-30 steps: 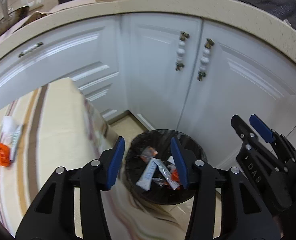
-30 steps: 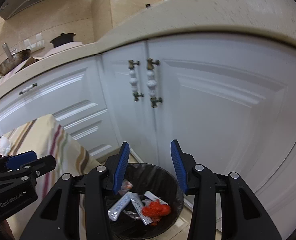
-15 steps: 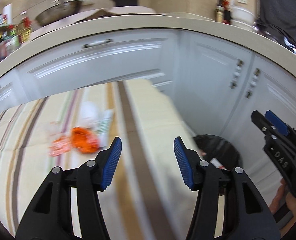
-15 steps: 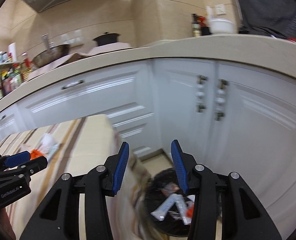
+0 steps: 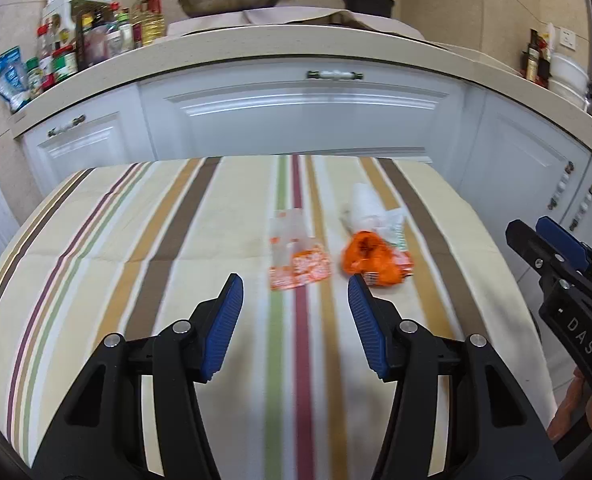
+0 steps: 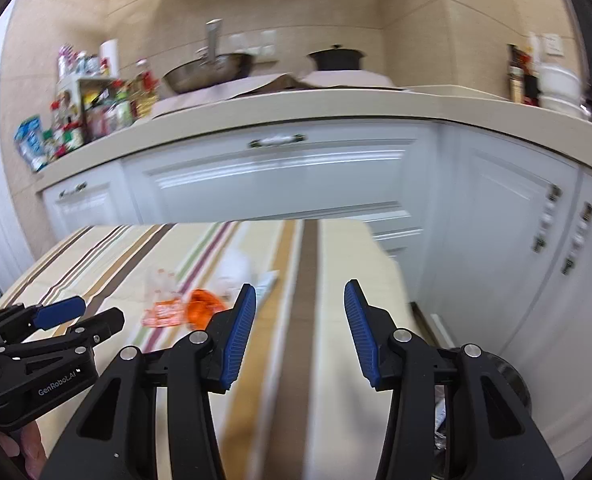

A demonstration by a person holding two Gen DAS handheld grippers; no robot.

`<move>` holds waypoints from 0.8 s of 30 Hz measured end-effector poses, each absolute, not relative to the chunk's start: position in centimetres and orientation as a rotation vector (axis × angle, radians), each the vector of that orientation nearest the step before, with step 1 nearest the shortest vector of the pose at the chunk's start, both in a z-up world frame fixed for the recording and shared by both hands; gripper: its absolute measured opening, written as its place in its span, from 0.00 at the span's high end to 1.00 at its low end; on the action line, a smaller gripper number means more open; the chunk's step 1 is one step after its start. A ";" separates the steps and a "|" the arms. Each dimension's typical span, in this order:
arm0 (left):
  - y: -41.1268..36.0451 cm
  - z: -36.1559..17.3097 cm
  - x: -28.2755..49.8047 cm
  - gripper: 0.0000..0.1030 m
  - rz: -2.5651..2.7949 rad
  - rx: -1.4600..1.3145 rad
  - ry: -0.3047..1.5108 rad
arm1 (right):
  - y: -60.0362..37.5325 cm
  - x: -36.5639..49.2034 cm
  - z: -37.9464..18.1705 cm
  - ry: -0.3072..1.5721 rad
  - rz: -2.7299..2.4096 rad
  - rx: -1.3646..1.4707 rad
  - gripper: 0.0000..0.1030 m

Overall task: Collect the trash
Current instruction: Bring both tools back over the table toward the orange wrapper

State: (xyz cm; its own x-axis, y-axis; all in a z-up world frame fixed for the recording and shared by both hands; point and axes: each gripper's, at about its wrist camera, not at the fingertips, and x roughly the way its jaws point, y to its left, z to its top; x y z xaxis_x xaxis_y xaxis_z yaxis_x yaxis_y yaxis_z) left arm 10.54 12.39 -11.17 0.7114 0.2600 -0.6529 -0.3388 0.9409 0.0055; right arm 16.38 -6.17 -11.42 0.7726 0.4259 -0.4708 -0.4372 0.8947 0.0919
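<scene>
- Jaws of the left gripper (image 5: 296, 304) are standing wide apart with nothing between them, hovering over the striped worktop (image 5: 95, 240).
- Jaws of the right gripper (image 6: 299, 316) are likewise gaping and holding nothing, hanging above the worktop's right edge.
- Just ahead of the left gripper, a flat orange-and-white wrapper (image 5: 296, 254) is lying on the cloth.
- Beside it on the right, a crumpled orange wrapper (image 5: 372, 258) is touching a white packet (image 5: 366, 208).
- Below the right gripper, the black trash bin (image 6: 512, 380) is sitting on the floor by the white cabinets (image 6: 496, 248).
</scene>
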 end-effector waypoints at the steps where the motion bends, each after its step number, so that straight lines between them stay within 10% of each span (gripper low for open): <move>1: 13.2 -11.2 10.3 0.48 0.347 -0.125 0.703 | -5.6 16.4 -11.5 0.509 0.477 -0.030 0.55; 24: 21.9 -13.2 8.2 0.48 0.446 -0.240 0.718 | 3.4 18.6 -14.1 0.661 0.511 -0.165 0.44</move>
